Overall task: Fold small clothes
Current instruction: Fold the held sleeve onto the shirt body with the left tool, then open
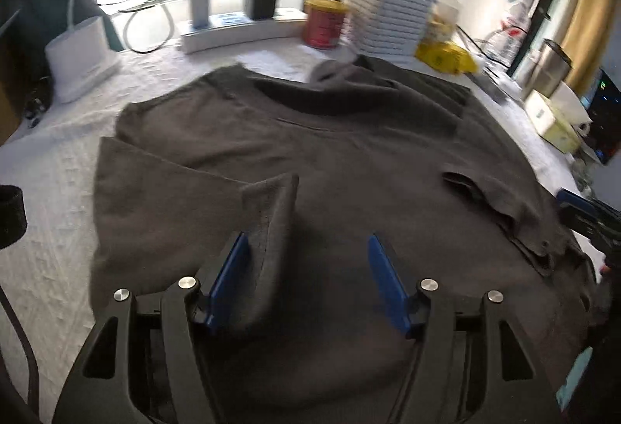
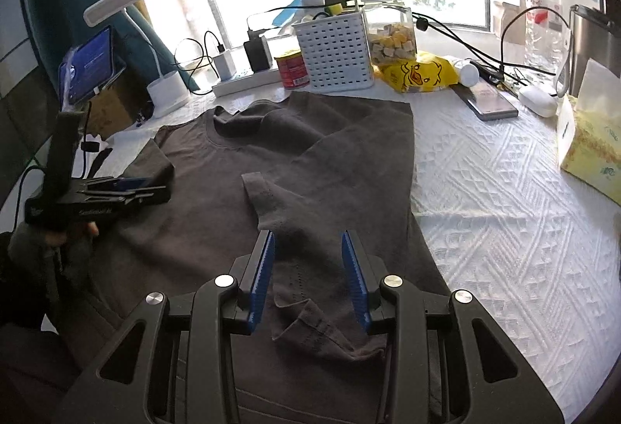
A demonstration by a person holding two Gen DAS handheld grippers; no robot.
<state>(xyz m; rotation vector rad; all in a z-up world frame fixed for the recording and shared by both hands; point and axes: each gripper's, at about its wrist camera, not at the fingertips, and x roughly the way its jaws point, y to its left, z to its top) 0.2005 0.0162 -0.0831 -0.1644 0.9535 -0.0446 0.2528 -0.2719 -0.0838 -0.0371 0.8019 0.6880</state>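
Two hand-held grippers hover over the dark grey T-shirt (image 2: pixel 302 168), which lies spread on your white-covered bench (image 2: pixel 504 199). Your left hand-held gripper (image 1: pixel 306 253) has its jaws spread; a raised fold of shirt fabric (image 1: pixel 271 214) leans against its left pad, unpinched. Your right hand-held gripper (image 2: pixel 308 253) is also parted, with a rumpled hem (image 2: pixel 310 323) below it, seemingly not gripped. Behind the shirt stand a white basket (image 2: pixel 333 53) and a red can (image 2: pixel 291 69).
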